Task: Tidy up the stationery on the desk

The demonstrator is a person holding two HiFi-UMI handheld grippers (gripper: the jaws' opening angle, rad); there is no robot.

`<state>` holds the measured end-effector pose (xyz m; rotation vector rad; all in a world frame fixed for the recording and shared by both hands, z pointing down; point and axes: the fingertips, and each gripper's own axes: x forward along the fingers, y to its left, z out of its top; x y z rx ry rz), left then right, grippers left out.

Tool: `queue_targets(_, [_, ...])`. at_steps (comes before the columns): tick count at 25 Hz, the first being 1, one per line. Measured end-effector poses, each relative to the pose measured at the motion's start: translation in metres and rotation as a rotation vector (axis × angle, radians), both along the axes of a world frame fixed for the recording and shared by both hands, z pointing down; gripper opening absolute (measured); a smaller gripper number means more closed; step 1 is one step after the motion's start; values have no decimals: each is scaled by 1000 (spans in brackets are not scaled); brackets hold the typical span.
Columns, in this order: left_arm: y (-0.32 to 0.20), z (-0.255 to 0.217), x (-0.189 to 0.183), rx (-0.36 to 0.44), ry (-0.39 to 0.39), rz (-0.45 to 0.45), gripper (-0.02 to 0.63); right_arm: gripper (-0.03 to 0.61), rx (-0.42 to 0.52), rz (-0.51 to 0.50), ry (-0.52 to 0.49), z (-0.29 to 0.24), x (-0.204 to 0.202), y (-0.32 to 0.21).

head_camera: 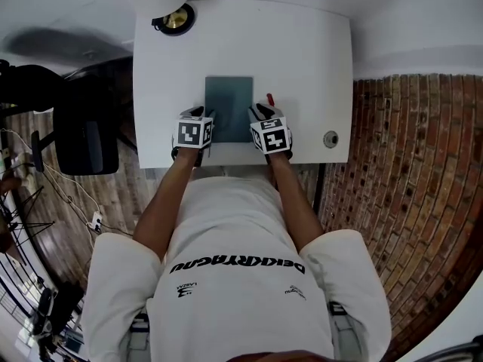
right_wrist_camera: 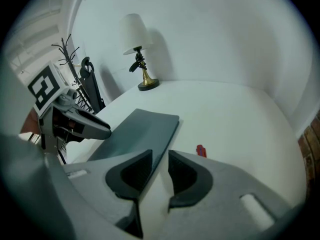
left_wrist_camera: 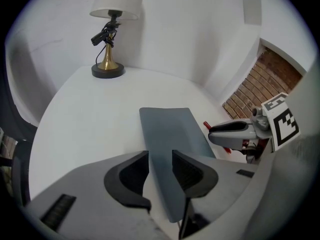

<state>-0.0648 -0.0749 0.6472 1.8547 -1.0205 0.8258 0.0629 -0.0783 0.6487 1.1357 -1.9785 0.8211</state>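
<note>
At the near edge of the counter [head_camera: 302, 59], both tongs are hovering over the near corners of the pad [head_camera: 229, 100]. Left tongs [left_wrist_camera: 160, 156] are standing narrowly parted, with the pad's left strip showing through the gap. Right tongs [right_wrist_camera: 160, 156] are likewise narrow and straddling the pad's right edge, one jaw over pad, one over bare counter. Neither appears to be clamping anything. The pad's long axis is running straight away from the person, leaving both hands equally near. Just right of it a small red item [head_camera: 270, 99] is lying, nearer the right tongs. Beyond, open counter is stretching to the lamp [head_camera: 179, 19] at the far left corner, giving ample room for sliding the pad
</note>
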Motion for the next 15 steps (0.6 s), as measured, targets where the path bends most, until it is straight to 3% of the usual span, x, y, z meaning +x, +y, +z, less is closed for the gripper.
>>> queue_targets(6, [-3,-23,-10,63,-2,-14,109,100,42,35,26,-18,23,3])
queue_targets(11, [-6,-49,-14,132,31,-38,27,115,61,39,79,-26,40,8])
queue_targets(15, [-8,-74,-19,207,50,-47,-2,118,58,19,131,-24,52,13])
